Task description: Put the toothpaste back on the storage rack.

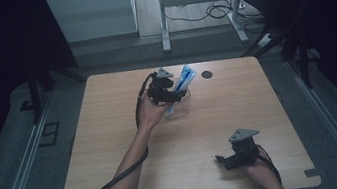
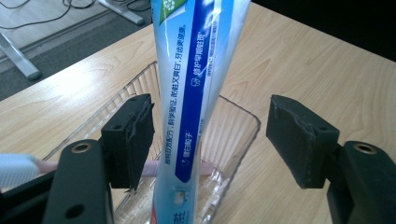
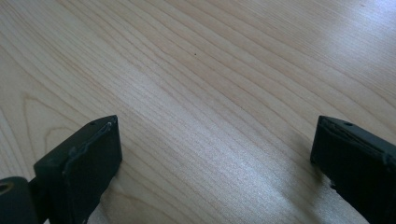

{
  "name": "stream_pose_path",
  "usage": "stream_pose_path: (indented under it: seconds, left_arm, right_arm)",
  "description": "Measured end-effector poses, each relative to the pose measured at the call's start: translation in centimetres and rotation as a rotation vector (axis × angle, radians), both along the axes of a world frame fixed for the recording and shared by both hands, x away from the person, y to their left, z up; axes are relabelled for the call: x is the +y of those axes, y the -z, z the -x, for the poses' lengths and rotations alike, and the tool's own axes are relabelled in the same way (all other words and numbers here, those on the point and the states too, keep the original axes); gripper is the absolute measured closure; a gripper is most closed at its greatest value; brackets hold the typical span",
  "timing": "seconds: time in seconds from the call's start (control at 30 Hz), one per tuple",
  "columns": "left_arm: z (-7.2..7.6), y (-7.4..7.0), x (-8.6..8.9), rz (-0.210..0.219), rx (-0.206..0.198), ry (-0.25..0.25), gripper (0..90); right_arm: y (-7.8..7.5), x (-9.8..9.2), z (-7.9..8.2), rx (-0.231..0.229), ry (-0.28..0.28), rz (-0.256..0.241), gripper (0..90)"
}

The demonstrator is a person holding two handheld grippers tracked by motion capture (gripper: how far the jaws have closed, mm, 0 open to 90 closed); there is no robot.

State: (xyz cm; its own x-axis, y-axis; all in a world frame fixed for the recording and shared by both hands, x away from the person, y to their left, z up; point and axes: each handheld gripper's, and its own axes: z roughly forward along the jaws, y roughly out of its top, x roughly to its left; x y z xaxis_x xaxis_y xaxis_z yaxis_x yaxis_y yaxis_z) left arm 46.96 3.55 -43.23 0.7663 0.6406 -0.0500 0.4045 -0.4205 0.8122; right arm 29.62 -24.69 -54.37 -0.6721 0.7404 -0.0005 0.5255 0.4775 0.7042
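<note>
Straddling toothpaste tube, left gripper fingers wide apart; tube upright in clear tray.

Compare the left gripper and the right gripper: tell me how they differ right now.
The left gripper is far up the table at the clear plastic tray; the right gripper sits near the front edge. The left gripper's open jaws flank a blue-and-white toothpaste tube standing in the tray; the right gripper's open jaws have bare wood between them. Both are black, hand-held and open.
</note>
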Motion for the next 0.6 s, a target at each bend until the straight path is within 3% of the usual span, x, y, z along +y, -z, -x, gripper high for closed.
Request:
stream_pose_path:
  seconds: [0.23,0.6]
  left_arm:
    - [1.1,-0.2,1.1,0.021,0.014,-0.012,43.0]
    - [3.2,0.5,2.9,0.03,0.026,0.007,75.1]
  right_arm:
    - [0.0,0.0,0.0,0.0,0.0,0.0,1.8]
    - [0.0,0.0,0.0,-0.002,0.0,0.001,1.8]
